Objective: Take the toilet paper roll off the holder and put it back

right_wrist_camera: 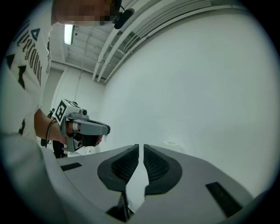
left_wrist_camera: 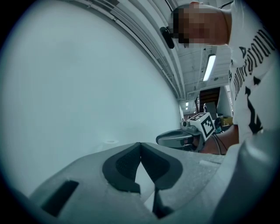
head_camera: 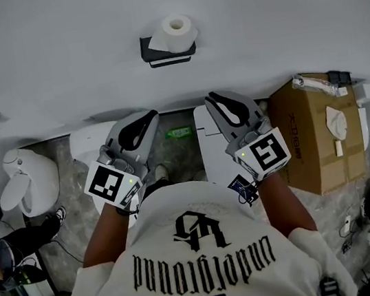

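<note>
Fingers [head_camera: 139, 129] empty, toilet paper roll [head_camera: 177, 32] well apart

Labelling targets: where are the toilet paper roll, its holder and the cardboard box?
toilet paper roll [head_camera: 171, 40], head view, white outer wrap.
holder [head_camera: 169, 58], head view, dark bar under the roll.
cardboard box [head_camera: 310, 145], head view, brown front face.

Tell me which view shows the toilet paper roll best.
The head view. It shows the whole toilet paper roll sitting on its black holder on the wall. The left and right gripper views show the roll only as a faint pale blob on the wall beyond the jaws.
</note>
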The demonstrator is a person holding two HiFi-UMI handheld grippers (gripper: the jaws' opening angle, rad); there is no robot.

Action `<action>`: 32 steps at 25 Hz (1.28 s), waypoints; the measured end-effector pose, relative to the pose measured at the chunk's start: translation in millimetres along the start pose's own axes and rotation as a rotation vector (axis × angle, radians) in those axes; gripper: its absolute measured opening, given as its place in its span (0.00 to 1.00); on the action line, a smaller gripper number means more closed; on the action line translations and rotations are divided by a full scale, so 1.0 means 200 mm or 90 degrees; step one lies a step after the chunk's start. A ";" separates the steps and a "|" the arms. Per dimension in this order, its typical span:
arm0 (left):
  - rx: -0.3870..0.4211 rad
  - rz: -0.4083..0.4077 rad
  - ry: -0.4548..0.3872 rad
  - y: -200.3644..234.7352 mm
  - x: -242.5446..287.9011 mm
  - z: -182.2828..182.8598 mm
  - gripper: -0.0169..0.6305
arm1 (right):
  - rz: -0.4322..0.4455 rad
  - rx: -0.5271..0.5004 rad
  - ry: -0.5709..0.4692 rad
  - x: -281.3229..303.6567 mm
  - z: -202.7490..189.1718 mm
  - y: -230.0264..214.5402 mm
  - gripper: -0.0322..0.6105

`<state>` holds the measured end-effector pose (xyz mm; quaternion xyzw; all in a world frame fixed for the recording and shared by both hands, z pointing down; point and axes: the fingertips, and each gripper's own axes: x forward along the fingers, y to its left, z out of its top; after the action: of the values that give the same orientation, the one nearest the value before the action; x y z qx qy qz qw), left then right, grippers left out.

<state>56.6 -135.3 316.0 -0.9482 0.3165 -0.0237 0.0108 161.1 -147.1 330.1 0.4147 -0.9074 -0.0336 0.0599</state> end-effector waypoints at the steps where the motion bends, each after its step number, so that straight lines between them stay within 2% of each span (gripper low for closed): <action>1: 0.000 0.001 -0.001 0.00 -0.02 0.00 0.05 | 0.003 -0.003 0.001 0.00 0.00 0.02 0.11; 11: -0.005 -0.010 -0.006 0.08 -0.30 0.00 0.05 | 0.006 -0.018 0.004 0.08 0.07 0.28 0.07; 20: -0.011 -0.020 -0.019 0.15 -0.72 -0.01 0.05 | -0.004 0.000 0.000 0.16 0.15 0.65 0.07; 32: -0.020 -0.035 -0.034 0.14 -1.24 -0.06 0.05 | -0.022 -0.022 0.003 0.17 0.22 1.17 0.07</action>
<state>-160.0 -9.0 317.5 -0.9569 0.2903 0.0067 0.0039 -42.5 -19.2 314.9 0.4291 -0.8993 -0.0493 0.0683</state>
